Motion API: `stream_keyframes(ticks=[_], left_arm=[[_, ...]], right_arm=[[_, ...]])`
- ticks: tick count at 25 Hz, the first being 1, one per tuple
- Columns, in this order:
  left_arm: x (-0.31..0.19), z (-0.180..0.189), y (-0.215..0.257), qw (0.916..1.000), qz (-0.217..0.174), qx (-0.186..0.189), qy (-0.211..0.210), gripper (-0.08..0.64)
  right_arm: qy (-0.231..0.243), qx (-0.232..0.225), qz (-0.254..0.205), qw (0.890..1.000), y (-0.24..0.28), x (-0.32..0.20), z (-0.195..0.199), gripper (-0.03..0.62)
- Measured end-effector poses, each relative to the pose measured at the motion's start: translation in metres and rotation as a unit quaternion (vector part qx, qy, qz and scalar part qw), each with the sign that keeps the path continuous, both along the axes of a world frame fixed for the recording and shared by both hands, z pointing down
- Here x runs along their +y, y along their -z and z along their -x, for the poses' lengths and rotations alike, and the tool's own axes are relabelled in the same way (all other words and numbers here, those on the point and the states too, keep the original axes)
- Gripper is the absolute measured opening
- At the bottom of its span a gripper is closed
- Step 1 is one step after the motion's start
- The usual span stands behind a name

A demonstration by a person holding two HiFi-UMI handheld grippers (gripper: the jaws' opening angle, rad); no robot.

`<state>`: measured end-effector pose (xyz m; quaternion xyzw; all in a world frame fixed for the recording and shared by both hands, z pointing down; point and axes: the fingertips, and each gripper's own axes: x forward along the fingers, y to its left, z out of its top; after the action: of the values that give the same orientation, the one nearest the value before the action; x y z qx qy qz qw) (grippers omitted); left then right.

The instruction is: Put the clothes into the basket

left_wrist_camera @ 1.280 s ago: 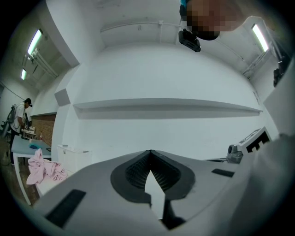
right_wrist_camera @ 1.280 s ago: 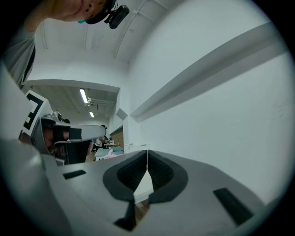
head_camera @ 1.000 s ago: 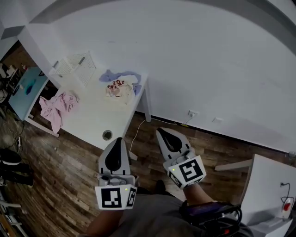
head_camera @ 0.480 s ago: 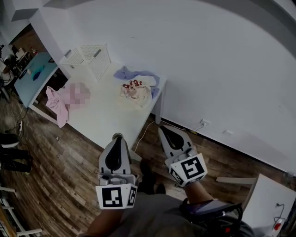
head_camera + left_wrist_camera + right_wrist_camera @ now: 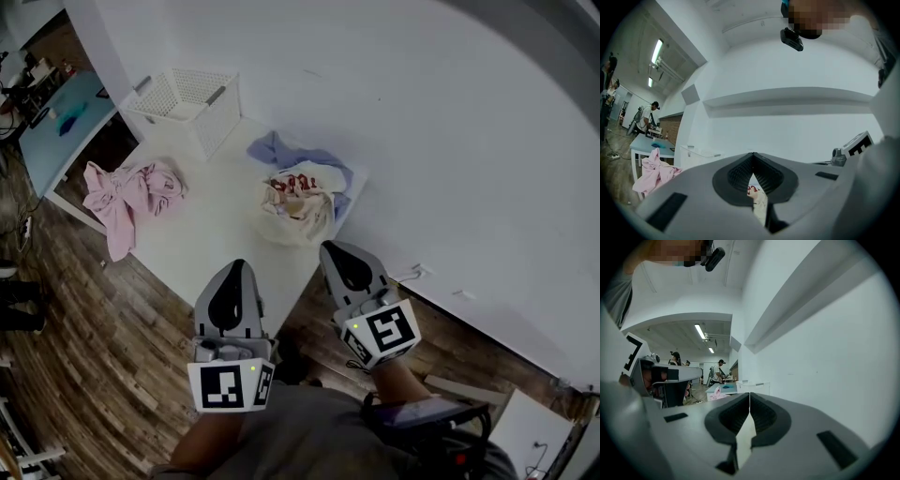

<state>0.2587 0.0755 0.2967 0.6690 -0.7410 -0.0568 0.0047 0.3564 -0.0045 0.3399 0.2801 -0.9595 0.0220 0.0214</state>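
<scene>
A white slatted basket (image 5: 187,101) stands at the far left corner of the white table (image 5: 220,234). A pink garment (image 5: 127,192) hangs over the table's left edge. A cream cloth with red print (image 5: 298,199) lies bunched on a blue cloth (image 5: 277,150) near the wall side. My left gripper (image 5: 236,269) is shut and empty, over the table's near edge. My right gripper (image 5: 334,249), also shut and empty, sits just short of the cream pile. The left gripper view shows its tips (image 5: 752,154) meeting, with the cream cloth (image 5: 758,199) beyond and the pink garment (image 5: 654,168) at left. In the right gripper view the jaws (image 5: 749,394) are closed.
A white wall (image 5: 450,141) runs along the table's right side. A second table with a teal top (image 5: 56,127) stands beyond the pink garment. Wooden floor (image 5: 103,356) lies below the near edge. People (image 5: 717,371) stand far off in the room.
Both grippers have moved forward, from over the floor to the table's near edge. The basket and clothes now lie closer and nearer the middle of the head view. Both grippers stay shut.
</scene>
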Motion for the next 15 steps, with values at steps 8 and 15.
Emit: stream_keyframes(ticks=[8, 15], left_arm=[[-0.026, 0.066, 0.017, 0.9986, -0.035, 0.019, 0.034, 0.008], [-0.042, 0.076, 0.025, 0.9978, -0.049, 0.018, 0.041, 0.008]], right_arm=[[0.009, 0.022, -0.021, 1.0, 0.02, -0.041, 0.047, 0.009], [0.022, 0.032, -0.032, 0.999, 0.027, -0.066, 0.069, 0.009]])
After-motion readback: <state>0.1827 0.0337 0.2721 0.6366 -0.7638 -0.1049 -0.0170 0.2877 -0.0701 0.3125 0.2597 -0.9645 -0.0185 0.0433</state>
